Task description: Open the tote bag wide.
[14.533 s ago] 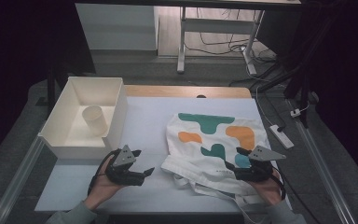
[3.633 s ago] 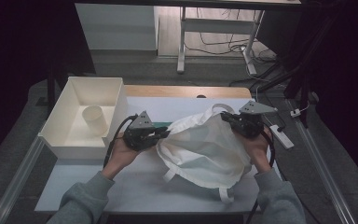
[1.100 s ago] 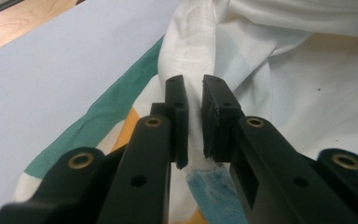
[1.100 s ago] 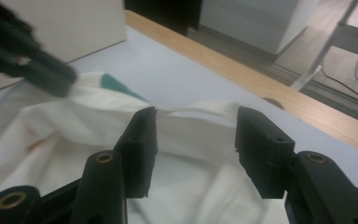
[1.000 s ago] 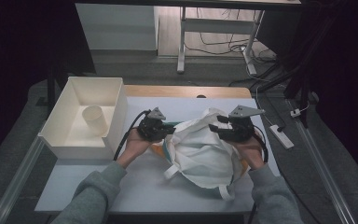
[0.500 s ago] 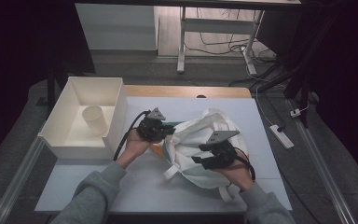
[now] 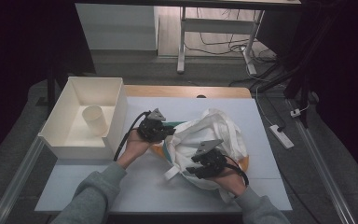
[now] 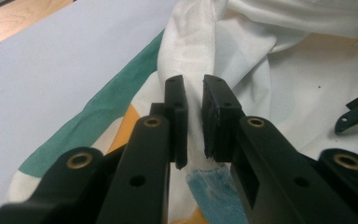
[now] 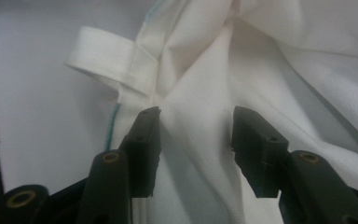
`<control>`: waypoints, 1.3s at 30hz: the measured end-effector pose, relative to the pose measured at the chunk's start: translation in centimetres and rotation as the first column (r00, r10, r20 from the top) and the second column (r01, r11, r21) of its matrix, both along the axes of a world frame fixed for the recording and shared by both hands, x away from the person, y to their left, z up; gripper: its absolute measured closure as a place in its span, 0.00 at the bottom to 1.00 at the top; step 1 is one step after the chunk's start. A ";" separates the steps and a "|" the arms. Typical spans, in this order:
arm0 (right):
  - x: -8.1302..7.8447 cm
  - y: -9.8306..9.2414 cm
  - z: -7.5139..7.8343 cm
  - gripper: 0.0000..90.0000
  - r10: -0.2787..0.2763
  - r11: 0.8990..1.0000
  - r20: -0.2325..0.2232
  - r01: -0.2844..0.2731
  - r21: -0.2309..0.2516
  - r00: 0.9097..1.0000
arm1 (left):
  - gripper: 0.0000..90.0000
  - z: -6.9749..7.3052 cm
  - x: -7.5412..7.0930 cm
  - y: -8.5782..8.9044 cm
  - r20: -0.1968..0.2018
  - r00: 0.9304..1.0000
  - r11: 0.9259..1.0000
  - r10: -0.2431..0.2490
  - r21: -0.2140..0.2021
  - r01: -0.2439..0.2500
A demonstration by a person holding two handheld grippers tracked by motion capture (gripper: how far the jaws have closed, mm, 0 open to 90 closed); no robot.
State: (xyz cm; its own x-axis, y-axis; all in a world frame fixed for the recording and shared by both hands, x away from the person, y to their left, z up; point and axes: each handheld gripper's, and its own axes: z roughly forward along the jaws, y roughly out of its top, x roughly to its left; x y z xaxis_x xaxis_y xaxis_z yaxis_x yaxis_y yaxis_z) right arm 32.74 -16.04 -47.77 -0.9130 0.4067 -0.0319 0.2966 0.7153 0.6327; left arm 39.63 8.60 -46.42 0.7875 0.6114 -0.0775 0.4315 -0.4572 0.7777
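Observation:
A white cloth bag (image 7: 216, 133) with teal and orange patches lies crumpled on the white table (image 7: 93, 186). At the bag's left edge my left gripper (image 7: 166, 132) is shut on a raised fold of the cloth; in the left gripper view that fold (image 8: 193, 65) runs between the gripper's (image 8: 196, 86) pads. My right gripper (image 7: 190, 171) sits low on the bag's near side. Its jaws have just been closing, and they stand apart over the white cloth (image 9: 261, 60) without pinching it, around the gripper's point (image 9: 196, 115). A flat handle loop (image 9: 107, 58) lies just left of it.
A white bin (image 7: 60, 140) stands at the table's left, with a paper cup (image 7: 94, 120) inside it. A white power strip (image 7: 281, 136) lies beyond the table's right edge. Cables and desk legs are on the floor behind.
My right gripper has come from the bag's far right side toward me and down onto its near side. The bag has slumped a little. The left gripper has kept its place.

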 end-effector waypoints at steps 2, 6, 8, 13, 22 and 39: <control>0.1 0.0 -0.2 0.64 -0.008 1.000 0.005 0.008 -0.013 1.000 | 0.88 0.0 0.0 0.0 0.000 1.000 1.000 0.000 0.000 0.000; 0.4 -0.2 -0.7 0.75 -0.018 1.000 0.001 0.018 -0.024 1.000 | 0.88 0.0 0.0 0.0 0.000 1.000 1.000 0.000 0.003 0.000; 0.5 -0.3 -0.8 0.81 -0.022 0.999 -0.003 0.022 -0.026 1.000 | 0.88 -0.1 0.0 0.0 0.000 1.000 1.000 -0.001 0.007 0.001; 0.4 -0.4 -0.8 0.95 -0.014 1.000 0.015 0.015 -0.022 1.000 | 0.88 0.0 0.0 0.1 0.005 1.000 1.000 0.004 0.005 -0.004; -1.3 -1.2 1.8 0.96 0.025 0.999 0.031 -0.025 0.027 0.999 | 0.98 0.3 -0.2 0.8 0.051 0.997 0.998 0.059 -0.007 -0.059; -2.2 -2.7 1.4 0.96 0.022 0.994 -0.002 -0.022 0.108 1.000 | 0.62 4.2 -2.1 0.7 0.096 0.995 0.990 0.012 -0.144 0.002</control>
